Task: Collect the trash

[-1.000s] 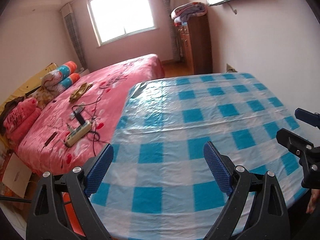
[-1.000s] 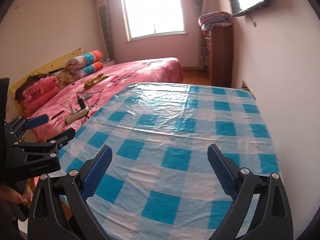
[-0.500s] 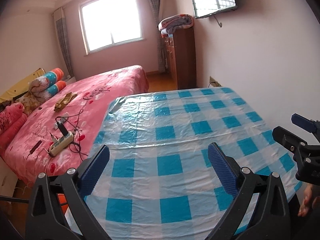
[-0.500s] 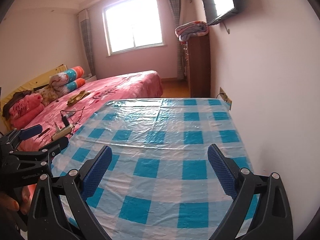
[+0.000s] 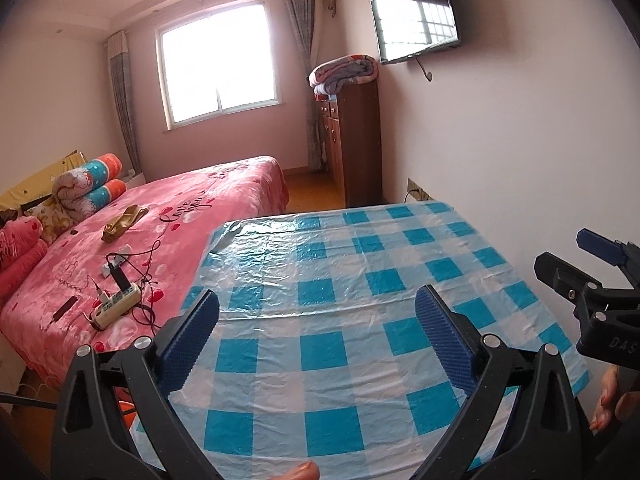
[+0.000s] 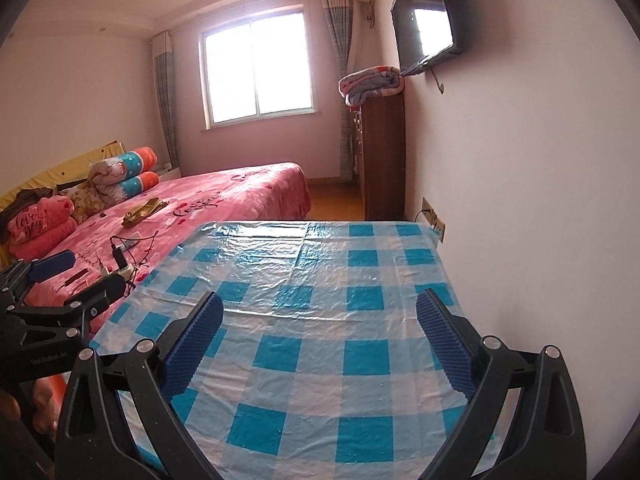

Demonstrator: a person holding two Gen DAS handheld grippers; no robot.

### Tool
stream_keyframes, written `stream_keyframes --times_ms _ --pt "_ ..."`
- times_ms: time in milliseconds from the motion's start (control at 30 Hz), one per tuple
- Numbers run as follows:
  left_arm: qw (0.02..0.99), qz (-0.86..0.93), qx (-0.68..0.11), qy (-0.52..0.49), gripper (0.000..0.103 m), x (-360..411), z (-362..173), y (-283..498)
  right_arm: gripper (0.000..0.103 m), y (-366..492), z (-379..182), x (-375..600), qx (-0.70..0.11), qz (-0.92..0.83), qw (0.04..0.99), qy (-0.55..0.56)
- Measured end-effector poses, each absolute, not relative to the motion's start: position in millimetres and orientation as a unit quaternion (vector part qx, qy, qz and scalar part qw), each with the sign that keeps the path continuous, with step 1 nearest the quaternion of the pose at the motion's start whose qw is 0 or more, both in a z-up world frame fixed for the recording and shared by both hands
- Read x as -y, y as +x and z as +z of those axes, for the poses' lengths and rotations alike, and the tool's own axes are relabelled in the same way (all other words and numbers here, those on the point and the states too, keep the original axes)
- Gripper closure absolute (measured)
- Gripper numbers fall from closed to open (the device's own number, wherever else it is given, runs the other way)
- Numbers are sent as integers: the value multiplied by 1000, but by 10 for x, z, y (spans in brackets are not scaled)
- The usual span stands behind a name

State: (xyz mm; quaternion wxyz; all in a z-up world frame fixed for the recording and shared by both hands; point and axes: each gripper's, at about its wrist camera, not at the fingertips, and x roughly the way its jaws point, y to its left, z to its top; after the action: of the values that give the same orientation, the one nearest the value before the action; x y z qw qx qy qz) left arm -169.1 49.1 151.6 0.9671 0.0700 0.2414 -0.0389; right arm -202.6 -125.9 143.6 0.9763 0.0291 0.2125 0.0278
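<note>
My left gripper (image 5: pixel 318 316) is open and empty, held above the near part of a table covered in a blue and white checked plastic cloth (image 5: pixel 344 264). My right gripper (image 6: pixel 320 316) is also open and empty above the same cloth (image 6: pixel 320 272). The right gripper shows at the right edge of the left wrist view (image 5: pixel 588 276). The left gripper shows at the left edge of the right wrist view (image 6: pixel 68 280). No trash shows on the cloth in either view.
A pink bed (image 5: pixel 168 232) stands left of the table, with a power strip and cables (image 5: pixel 116 304), a gold cloth (image 5: pixel 124 222) and pillows (image 5: pixel 90 184). A brown cabinet (image 5: pixel 356 144) with a folded blanket stands by the right wall. A TV (image 5: pixel 416 12) hangs above.
Both grippers have tilted upward and drawn back, so more of the walls, window and TV shows and the table sits lower in view. Both stay open and empty.
</note>
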Motion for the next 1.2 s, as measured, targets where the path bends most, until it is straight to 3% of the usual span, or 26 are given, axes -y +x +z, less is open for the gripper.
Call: stream_keyframes --times_ms 1200 --pt "970 -45 -230 61 4 -488 1444 -1721 6 -2077 1453 1199 -180 27 983 11"
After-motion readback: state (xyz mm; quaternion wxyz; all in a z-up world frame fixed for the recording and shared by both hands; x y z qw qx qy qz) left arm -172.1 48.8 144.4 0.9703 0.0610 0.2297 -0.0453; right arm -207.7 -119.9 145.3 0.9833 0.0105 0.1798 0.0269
